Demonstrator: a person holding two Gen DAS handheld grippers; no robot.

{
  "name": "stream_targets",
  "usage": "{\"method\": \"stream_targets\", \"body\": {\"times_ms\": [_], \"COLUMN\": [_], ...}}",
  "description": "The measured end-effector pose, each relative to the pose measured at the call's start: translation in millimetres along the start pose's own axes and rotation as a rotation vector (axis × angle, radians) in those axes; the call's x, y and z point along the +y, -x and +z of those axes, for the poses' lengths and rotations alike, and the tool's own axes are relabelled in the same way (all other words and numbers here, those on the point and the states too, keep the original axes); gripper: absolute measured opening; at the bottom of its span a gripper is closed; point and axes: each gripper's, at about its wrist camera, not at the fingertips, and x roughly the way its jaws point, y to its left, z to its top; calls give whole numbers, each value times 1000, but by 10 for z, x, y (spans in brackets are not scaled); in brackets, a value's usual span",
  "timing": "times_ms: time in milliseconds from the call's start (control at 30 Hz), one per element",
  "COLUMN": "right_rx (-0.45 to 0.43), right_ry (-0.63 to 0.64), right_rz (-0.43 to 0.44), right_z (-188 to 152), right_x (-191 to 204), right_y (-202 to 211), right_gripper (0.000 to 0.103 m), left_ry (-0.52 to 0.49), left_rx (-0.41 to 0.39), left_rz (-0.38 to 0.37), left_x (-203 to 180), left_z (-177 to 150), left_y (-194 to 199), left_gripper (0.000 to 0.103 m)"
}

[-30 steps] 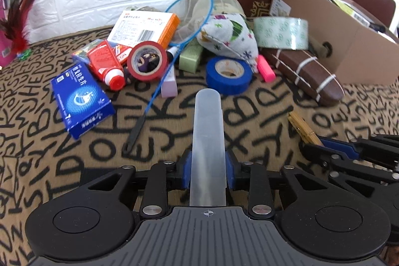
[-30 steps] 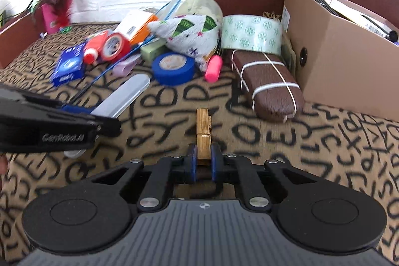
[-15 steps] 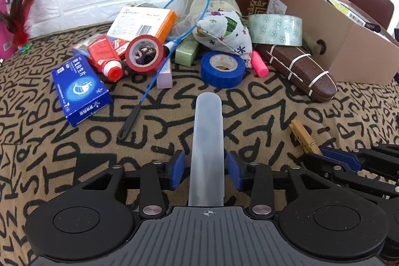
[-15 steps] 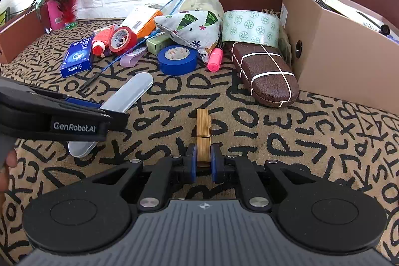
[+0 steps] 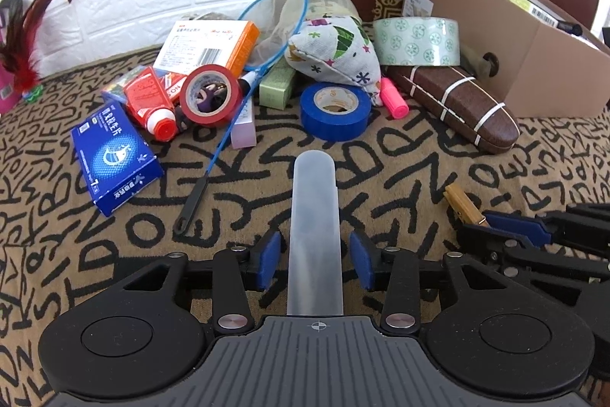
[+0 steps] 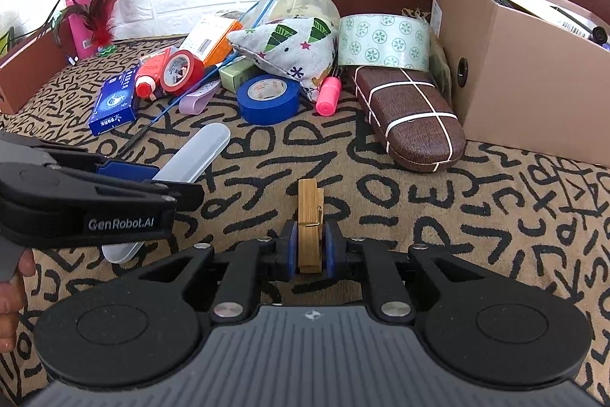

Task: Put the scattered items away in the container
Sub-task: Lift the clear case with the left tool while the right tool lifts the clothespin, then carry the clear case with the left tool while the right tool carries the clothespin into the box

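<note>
Two grippers work low over the letter-patterned cloth (image 5: 400,155). Left gripper (image 5: 315,264) has its blue pads spread apart on either side of a translucent plastic case (image 5: 315,216), which lies flat between them. Right gripper (image 6: 309,246) is clamped on a wooden clothespin (image 6: 310,216). Behind the clutter, at far right, stands the cardboard box (image 6: 526,79).
</note>
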Motion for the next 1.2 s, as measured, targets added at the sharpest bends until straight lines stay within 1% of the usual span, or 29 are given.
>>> {"method": "stream_targets", "body": {"times_ms": [100, 167, 200, 233, 333, 400, 500, 633, 867, 1000, 1133, 1200], "right_rx": [2, 3, 5, 9, 9, -11, -46, -100, -206, -273, -329, -346], "right_ry": [12, 18, 14, 5, -28, -37, -57, -89, -121, -126, -129, -130], "right_rz": [1, 2, 7, 17, 60, 67, 69, 56, 25, -16, -75, -104], "right_z": [6, 8, 9, 8, -1, 3, 50, 142, 397, 610, 894, 1051], "right_x": [11, 15, 10, -1, -62, -99, -192, -373, -764, -1018, -1306, -1450], "right_y": [-11, -7, 7, 31, 142, 242, 391, 580, 868, 1013, 1094, 1094], "right_gripper": [16, 15, 15, 15, 14, 15, 14, 15, 15, 15, 15, 15], "left_ry": [1, -7, -9, -6, 39, 51, 35, -7, -72, -131, -134, -121], "left_rx": [-3, -2, 0, 4, 22, 18, -10, -63, -159, -219, -234, -229], "left_rz": [2, 10, 16, 15, -36, -55, -76, -130, -239, -264, -305, -310], "left_x": [-2, -16, -20, -18, 17, -8, -118, -315, -765, -1115, -1406, -1512], "left_z": [-5, -6, -4, 0, 21, 42, 116, 320, 912, 1279, 1671, 1862], "left_y": [-10, -6, 4, 23, 88, 133, 232, 396, 612, 692, 681, 622], "left_gripper": [55, 50, 35, 26, 26, 26, 26, 26, 26, 26, 26, 26]}}
